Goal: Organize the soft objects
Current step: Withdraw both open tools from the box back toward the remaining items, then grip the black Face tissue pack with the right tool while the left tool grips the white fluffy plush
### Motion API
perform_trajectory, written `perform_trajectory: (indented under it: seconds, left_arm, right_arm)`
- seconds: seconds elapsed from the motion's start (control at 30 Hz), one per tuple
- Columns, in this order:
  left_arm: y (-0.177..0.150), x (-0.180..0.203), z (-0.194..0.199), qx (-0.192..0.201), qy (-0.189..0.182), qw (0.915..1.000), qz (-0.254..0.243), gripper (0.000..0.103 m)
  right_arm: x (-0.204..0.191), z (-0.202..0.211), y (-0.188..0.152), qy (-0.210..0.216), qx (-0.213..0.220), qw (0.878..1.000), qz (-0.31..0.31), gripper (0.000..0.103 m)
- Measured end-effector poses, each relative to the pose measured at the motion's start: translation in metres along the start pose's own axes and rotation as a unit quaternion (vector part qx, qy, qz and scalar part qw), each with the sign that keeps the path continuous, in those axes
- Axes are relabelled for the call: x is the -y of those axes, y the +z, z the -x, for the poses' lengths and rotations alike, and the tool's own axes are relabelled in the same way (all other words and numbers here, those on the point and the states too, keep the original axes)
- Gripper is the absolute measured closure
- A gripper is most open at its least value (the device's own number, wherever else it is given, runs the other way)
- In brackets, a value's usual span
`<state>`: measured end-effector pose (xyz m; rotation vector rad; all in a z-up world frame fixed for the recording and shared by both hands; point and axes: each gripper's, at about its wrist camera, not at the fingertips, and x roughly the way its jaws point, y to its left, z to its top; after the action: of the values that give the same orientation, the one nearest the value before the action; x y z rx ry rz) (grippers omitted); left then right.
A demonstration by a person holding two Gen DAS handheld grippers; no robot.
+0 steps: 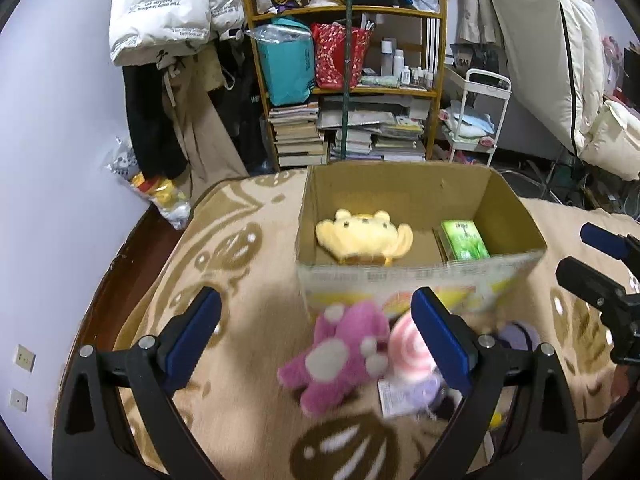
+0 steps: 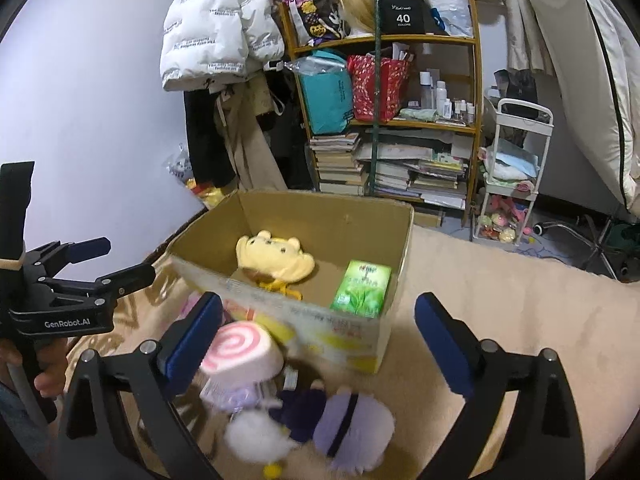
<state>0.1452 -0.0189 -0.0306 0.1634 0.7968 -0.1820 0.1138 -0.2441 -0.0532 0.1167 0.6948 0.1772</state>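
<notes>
An open cardboard box [image 1: 420,276] [image 2: 280,312] stands on the patterned blanket. Inside lie a yellow bear plush [image 1: 362,234] [image 2: 276,260] and a green pack [image 1: 464,240] [image 2: 362,288]. In front of the box lie a pink bear plush [image 1: 340,354], a pink-swirl roll plush [image 1: 408,350] [image 2: 240,350] and a purple-and-white doll plush [image 2: 320,428]. My left gripper [image 1: 316,334] is open just above the pink bear, holding nothing. My right gripper [image 2: 318,338] is open above the roll and the doll, holding nothing. Each gripper shows in the other's view: right gripper [image 1: 592,264], left gripper [image 2: 108,260].
A wooden shelf [image 1: 348,12] [image 2: 384,40] with bags, bottles and stacked books stands behind the box. Coats hang at the left [image 1: 168,20]. A white cart [image 1: 480,120] [image 2: 516,168] stands right of the shelf. The bed edge [image 1: 132,240] drops off at the left.
</notes>
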Motion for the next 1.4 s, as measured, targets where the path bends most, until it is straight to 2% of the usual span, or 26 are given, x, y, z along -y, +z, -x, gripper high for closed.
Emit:
perform_trajectory:
  seconds: [0.33, 0.47, 0.63, 0.77, 0.93, 1.1, 1.23, 1.4]
  left_arm:
    - [-0.037, -0.004, 0.034, -0.023, 0.004, 0.9997, 0.007, 0.008]
    - [-0.049, -0.008, 0.050, -0.027, -0.006, 0.9994, 0.023, 0.008]
    - [-0.060, -0.010, 0.063, -0.041, -0.037, 0.9971, 0.052, 0.008]
    - [-0.063, -0.009, 0.069, -0.040, -0.041, 0.9970, 0.052, 0.008]
    - [-0.065, -0.008, 0.067, -0.040, -0.038, 0.9970, 0.054, 0.008]
    - [-0.067, -0.003, 0.058, -0.037, -0.016, 0.9982, 0.044, 0.008]
    - [-0.066, 0.001, 0.050, -0.040, -0.029, 0.9978, 0.043, 0.008]
    - [-0.067, 0.014, 0.037, -0.057, -0.046, 0.9972, 0.016, 0.008]
  right_arm:
    - [-0.018, 0.036, -0.029, -0.003, -0.025, 1.000, 0.001, 0.000]
    - [-0.025, 0.050, -0.040, -0.009, -0.034, 0.999, 0.003, 0.000]
    - [-0.026, 0.063, -0.049, -0.017, -0.044, 0.999, -0.008, 0.000]
    - [-0.024, 0.066, -0.054, -0.019, -0.054, 0.998, -0.022, 0.000]
    - [-0.024, 0.065, -0.059, -0.023, -0.064, 0.998, -0.016, 0.000]
    - [-0.024, 0.058, -0.066, -0.028, -0.081, 0.996, -0.015, 0.000]
    - [-0.020, 0.051, -0.070, -0.027, -0.095, 0.995, -0.018, 0.000]
    - [-0.013, 0.036, -0.076, -0.029, -0.130, 0.991, -0.026, 0.000]
